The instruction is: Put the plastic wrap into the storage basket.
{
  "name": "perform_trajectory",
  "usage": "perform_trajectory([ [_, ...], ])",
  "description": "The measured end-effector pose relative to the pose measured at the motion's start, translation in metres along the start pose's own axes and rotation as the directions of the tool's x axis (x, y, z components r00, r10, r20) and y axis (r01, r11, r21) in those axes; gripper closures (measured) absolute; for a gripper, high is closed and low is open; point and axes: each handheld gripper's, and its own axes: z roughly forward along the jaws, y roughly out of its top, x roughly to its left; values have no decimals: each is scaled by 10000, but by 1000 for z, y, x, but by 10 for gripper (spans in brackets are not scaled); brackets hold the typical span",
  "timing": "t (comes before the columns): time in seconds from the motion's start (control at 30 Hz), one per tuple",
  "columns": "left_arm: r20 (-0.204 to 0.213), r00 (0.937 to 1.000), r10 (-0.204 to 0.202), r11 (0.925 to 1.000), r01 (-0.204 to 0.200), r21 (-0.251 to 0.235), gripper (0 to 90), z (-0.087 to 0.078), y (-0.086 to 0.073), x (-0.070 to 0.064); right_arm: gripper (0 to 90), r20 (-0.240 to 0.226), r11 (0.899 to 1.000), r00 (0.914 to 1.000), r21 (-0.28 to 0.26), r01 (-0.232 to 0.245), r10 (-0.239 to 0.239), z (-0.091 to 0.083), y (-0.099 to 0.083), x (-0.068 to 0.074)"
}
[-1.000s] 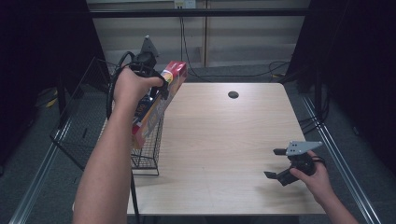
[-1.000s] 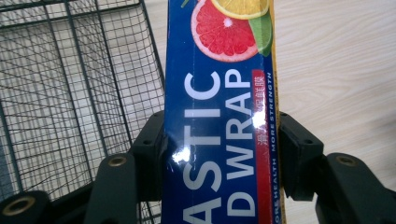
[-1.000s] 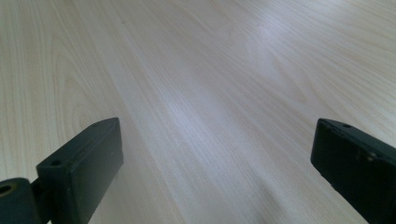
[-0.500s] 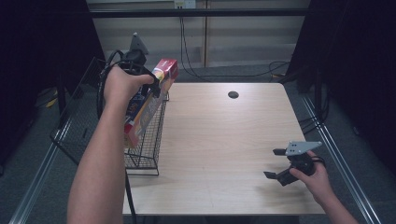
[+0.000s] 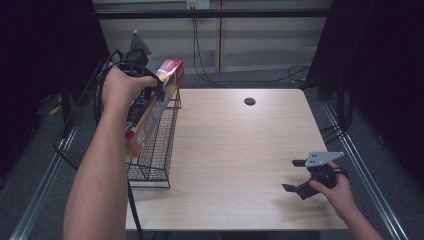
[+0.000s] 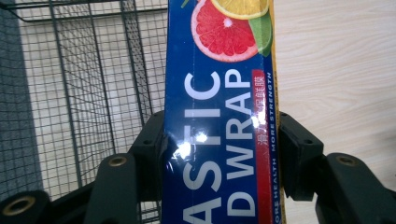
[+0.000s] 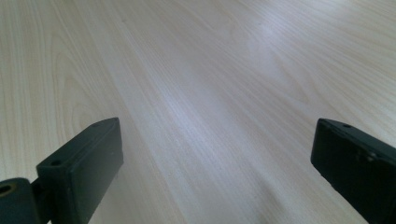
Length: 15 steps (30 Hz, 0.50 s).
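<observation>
A long blue box of plastic wrap [image 5: 150, 107] with red ends and a citrus picture is held tilted above the black wire basket [image 5: 157, 150] at the table's left edge. My left gripper [image 5: 152, 90] is shut on this box [image 6: 219, 121], with a jaw pressed against each long side. The basket's mesh [image 6: 79, 93] lies behind and below the box. My right gripper [image 5: 299, 175] rests near the table's front right corner, open, with bare wood between its jaws [image 7: 215, 163].
The light wooden table [image 5: 240, 145] has a dark round hole [image 5: 249, 101] near its far edge. Metal rails run along both sides of the table, and cables hang by the back wall.
My left gripper has carried the plastic wrap box to the left and lower, from over the table's edge to over the basket. The right gripper has stayed where it was.
</observation>
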Motion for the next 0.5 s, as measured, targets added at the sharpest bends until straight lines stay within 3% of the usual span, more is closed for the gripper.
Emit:
perform_trajectory([
  [0.5,-170,9993,-324,9994,321,-162,448,-12,-2,19,23,-127,10000,9999,31,35,-35,1,0,0],
])
